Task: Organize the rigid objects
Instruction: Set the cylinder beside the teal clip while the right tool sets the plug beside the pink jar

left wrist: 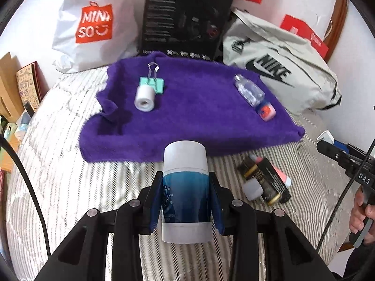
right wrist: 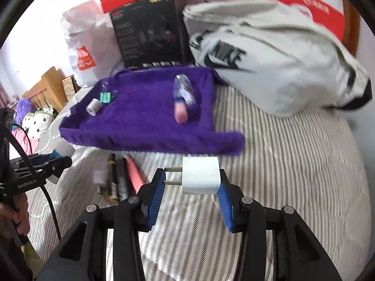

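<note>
My left gripper (left wrist: 186, 194) is shut on a white stick bottle with a blue label (left wrist: 185, 187), held above the striped bed just short of the purple towel (left wrist: 199, 117). On the towel lie a white tape roll (left wrist: 144, 97), a green binder clip (left wrist: 152, 83) and a clear small bottle with a pink cap (left wrist: 254, 97). My right gripper (right wrist: 192, 182) is shut on a white plug adapter (right wrist: 200, 175), prongs pointing left, above the bed near the towel (right wrist: 140, 121). Black tubes and a pink stick (left wrist: 264, 180) lie on the bed beside the towel.
A white Miniso bag (left wrist: 93, 23), a black box (left wrist: 185, 21), a grey Nike bag (left wrist: 276, 70) and red bags (left wrist: 304, 35) stand behind the towel against the wall. Books and boxes (left wrist: 16, 89) sit at the bed's left edge.
</note>
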Tool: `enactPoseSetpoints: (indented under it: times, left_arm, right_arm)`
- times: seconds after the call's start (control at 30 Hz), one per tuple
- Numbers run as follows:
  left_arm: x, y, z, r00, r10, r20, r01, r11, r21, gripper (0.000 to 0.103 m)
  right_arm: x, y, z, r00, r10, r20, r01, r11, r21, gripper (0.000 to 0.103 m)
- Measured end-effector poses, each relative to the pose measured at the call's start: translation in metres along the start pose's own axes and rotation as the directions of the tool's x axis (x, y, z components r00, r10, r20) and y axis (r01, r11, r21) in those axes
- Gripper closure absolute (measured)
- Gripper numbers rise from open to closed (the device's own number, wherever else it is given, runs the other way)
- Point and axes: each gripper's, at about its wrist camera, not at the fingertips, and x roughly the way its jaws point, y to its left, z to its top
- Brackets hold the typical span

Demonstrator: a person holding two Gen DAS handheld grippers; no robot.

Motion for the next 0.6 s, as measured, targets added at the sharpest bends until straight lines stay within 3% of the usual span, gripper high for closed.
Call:
enactPoseSetpoints:
  times: [0.37, 0.6]
  left_arm:
    - [0.003, 0.025, 0.039, 0.999, 0.009, 0.034, -0.008, 1.000, -0.024, 0.069]
    - [0.030, 0.036, 0.065, 1.000, 0.021, 0.005, -0.020, 0.999, -0.037, 0.069]
  right_arm:
    - [0.024, 0.031, 0.065, 0.998, 0.054, 0.016, -0.052, 0.996, -0.076, 0.060]
    - [0.072, 0.044, 0.083, 0.997, 0.058, -0.052, -0.063, 0.994, -0.085, 0.060]
